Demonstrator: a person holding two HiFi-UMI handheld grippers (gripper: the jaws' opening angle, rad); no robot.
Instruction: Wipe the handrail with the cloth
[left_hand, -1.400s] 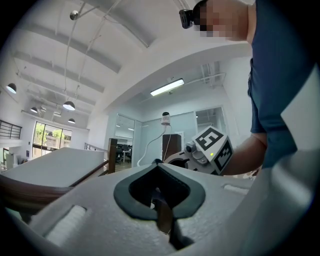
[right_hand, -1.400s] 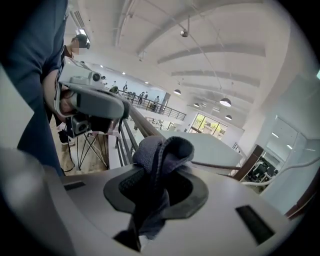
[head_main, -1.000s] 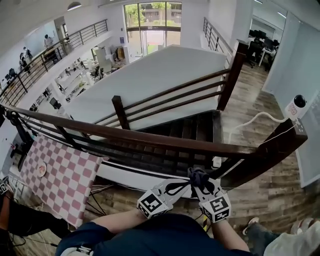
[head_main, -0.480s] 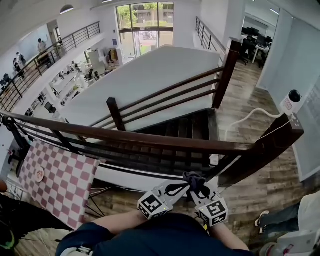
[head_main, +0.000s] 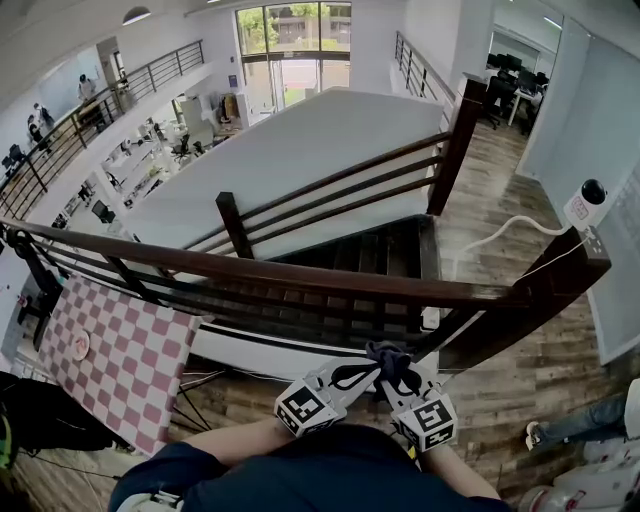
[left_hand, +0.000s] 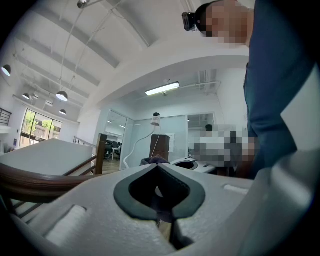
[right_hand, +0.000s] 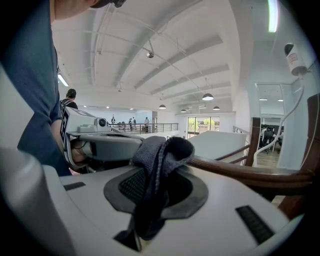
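Observation:
The dark brown wooden handrail (head_main: 300, 275) runs left to right across the head view, ending at a newel post (head_main: 545, 290). Both grippers are below and nearer than the rail, close to my body, tips together. A dark grey cloth (head_main: 390, 358) is bunched between the tips. In the right gripper view the cloth (right_hand: 157, 160) rises out of my right gripper (right_hand: 150, 187), which is shut on it. The handrail (right_hand: 240, 172) passes just behind it. My left gripper (left_hand: 159, 172) is shut, with dark cloth (left_hand: 152, 161) showing at its tip and in its jaw opening.
Stairs (head_main: 370, 255) drop away beyond the rail, with a second railing (head_main: 340, 195) on their far side. A pink-and-white checkered sheet (head_main: 120, 350) hangs on the lower bars at left. A white camera (head_main: 583, 205) on a cable sits above the newel post. Wood floor lies at right.
The grippers and cloth have stayed together below the rail, shifting only slightly. The head view has tilted a little, and a person's feet at bottom right have moved.

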